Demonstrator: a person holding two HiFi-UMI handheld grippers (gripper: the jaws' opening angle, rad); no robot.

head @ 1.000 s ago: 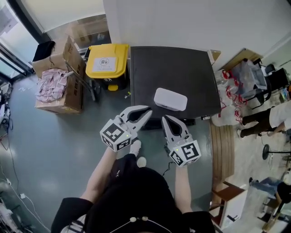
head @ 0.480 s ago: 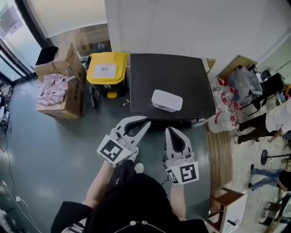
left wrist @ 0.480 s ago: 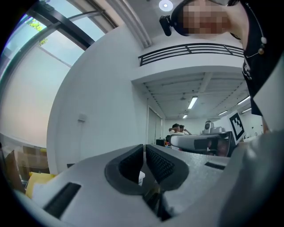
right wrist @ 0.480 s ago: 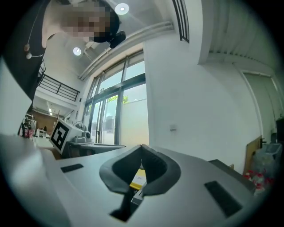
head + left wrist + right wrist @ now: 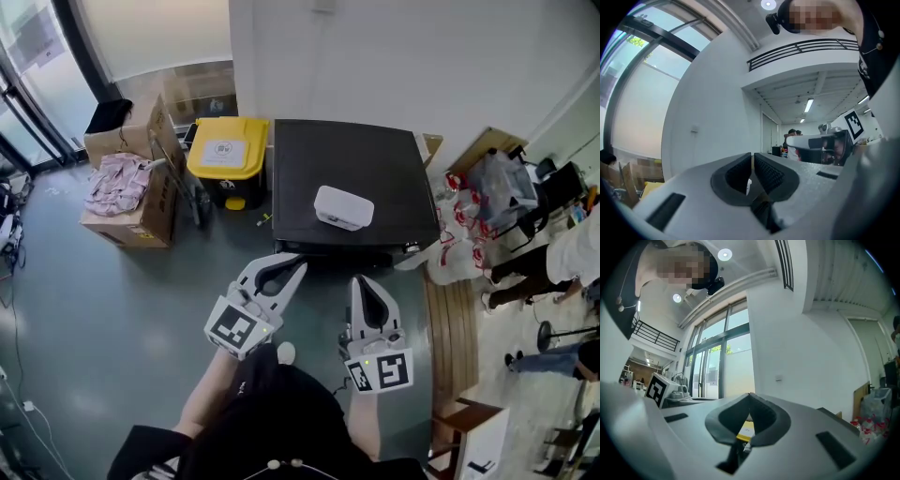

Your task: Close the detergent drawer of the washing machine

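Facing two shut, empty claws — left claw (image 5: 299, 265), right claw (image 5: 362, 280) — washing machine (image 5: 352, 173), front edge crosswise.

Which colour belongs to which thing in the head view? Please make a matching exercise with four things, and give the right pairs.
Things:
1. washing machine top
2. bin lid
3. small box on the machine
4. cloth in the cardboard box

Colours:
a. pink
b. black
c. yellow
d. white

Pairs: 1-b, 2-c, 3-d, 4-a
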